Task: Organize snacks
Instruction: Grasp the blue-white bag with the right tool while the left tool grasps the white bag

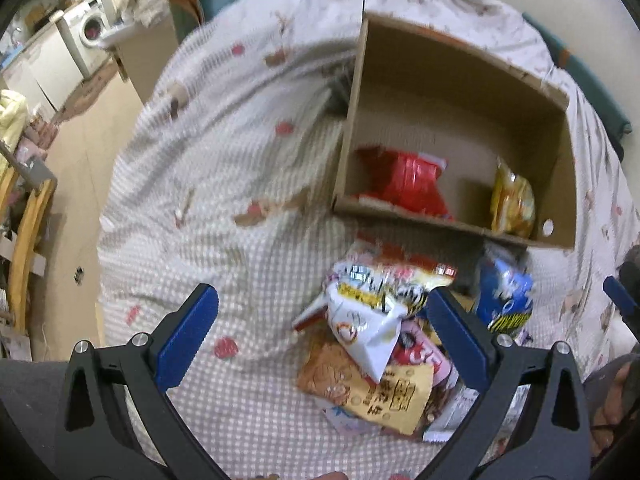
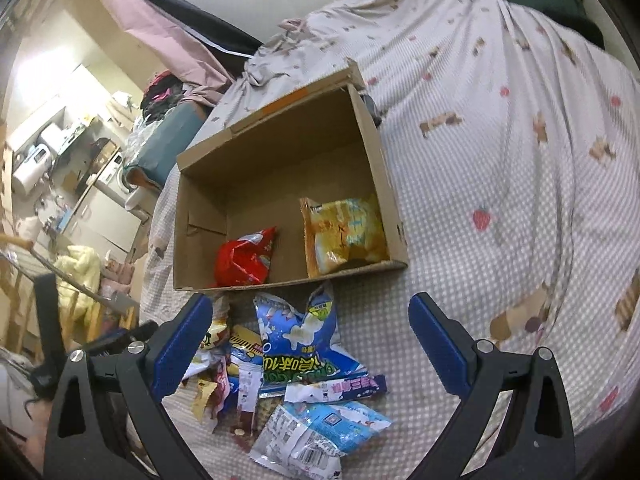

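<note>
A bed takes up most of both views, covered by a checked bedspread [image 2: 500, 168] printed with strawberries and small brown animals, rumpled into long folds. Beyond its edge the room is crowded: a washing machine [image 1: 90, 30] against the far wall, pale cabinets, a beige floor [image 1: 80, 168] and a wooden frame at the left (all of it blurred in the left wrist view). On the bedspread sits an open cardboard box [image 2: 280, 152], and inside it lie a red snack bag [image 2: 244, 258] toward one side and a yellow snack bag [image 2: 346, 232] leaning at the opposite wall, well apart. Just in front of the box is a loose pile of snack packets [image 2: 288, 380], overlapping each other; a blue packet [image 2: 300, 332] lies on top. The left gripper [image 1: 320, 332] hovers over the pile with jaws spread wide, holding nothing. The right gripper [image 2: 310, 344] is likewise wide and empty above the pile.
</note>
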